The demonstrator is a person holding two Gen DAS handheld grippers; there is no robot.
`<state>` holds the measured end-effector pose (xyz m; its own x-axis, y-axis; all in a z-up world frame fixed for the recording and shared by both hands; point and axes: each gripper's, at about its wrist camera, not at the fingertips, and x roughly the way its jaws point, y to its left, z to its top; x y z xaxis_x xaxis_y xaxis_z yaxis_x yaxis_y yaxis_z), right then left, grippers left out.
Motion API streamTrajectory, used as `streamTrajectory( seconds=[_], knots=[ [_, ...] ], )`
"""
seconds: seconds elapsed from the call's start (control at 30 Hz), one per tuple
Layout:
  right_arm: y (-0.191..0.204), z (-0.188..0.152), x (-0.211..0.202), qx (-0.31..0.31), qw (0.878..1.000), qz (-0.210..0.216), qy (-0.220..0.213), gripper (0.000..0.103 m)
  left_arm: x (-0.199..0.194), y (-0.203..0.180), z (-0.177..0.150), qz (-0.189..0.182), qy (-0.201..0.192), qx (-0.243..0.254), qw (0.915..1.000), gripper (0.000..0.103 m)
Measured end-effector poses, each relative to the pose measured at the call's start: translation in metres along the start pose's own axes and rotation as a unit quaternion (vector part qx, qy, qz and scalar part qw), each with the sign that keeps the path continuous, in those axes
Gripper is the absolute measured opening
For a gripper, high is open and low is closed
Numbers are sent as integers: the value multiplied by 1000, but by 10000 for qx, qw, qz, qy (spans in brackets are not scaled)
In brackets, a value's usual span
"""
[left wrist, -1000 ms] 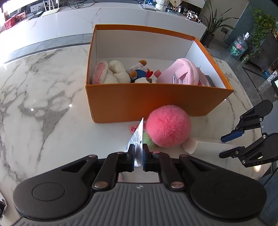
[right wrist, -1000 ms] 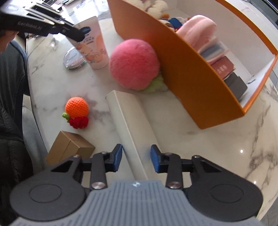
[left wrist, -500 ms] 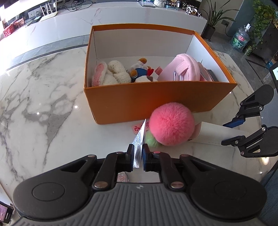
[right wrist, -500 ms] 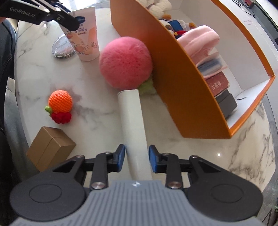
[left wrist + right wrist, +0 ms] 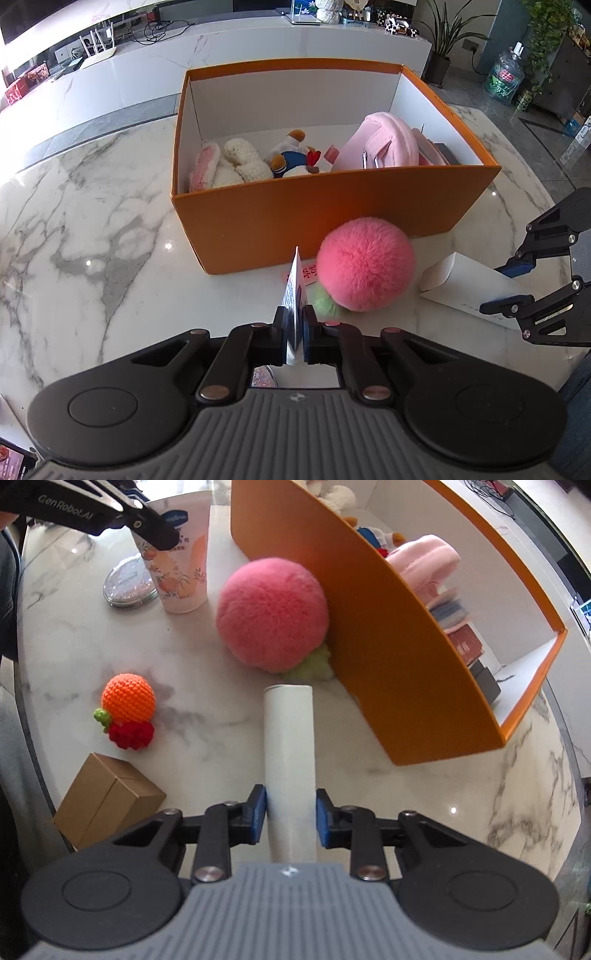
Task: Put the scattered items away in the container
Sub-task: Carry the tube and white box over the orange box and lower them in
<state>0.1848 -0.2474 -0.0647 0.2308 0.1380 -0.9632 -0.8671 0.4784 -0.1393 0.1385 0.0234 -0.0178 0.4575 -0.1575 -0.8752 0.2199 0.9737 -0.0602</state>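
The orange container [image 5: 332, 221] stands on the marble table with plush toys and a pink pouch inside. My left gripper [image 5: 295, 332] is shut on the flat end of a peach-print cream tube [image 5: 293, 291], which stands on its cap [image 5: 183, 572] in front of the container. My right gripper [image 5: 290, 812] straddles a long white box [image 5: 288, 738] lying on the table. Its jaws are closing and the blue pads touch the box's two long sides. A fluffy pink pompom [image 5: 271, 613] rests against the container's wall [image 5: 369, 627], just past the white box's far end.
A crocheted orange fruit [image 5: 127, 701] and a brown carton [image 5: 107, 797] lie left of the white box, near the table edge. A round glittery compact [image 5: 125, 587] sits beside the tube. A person's dark sleeve shows at the far left.
My right gripper's jaws narrowed onto the white box, which now runs straight between them. The left gripper keeps its hold on the tube, almost still.
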Motion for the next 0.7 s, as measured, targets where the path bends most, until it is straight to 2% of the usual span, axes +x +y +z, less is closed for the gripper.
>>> streamTrajectory(
  seconds=[0.13, 0.43, 0.57, 0.7],
  knots=[
    [1, -9, -28, 163, 9994, 12, -321, 29, -23, 0, 5, -177, -181, -15, 9997, 8],
    [8, 4, -116, -637, 9934, -501, -811, 29, -83, -2, 35, -685, -609, 85, 9958, 8],
    [0, 28, -147, -990, 9843, -903, -1149, 29, -97, -1, 64, -564, -897, 189, 9942, 7],
    [-22, 63, -157, -1167, 9742, -1198, -1518, 29, -87, 3, 98, -358, -1035, 156, 9939, 7]
  ],
)
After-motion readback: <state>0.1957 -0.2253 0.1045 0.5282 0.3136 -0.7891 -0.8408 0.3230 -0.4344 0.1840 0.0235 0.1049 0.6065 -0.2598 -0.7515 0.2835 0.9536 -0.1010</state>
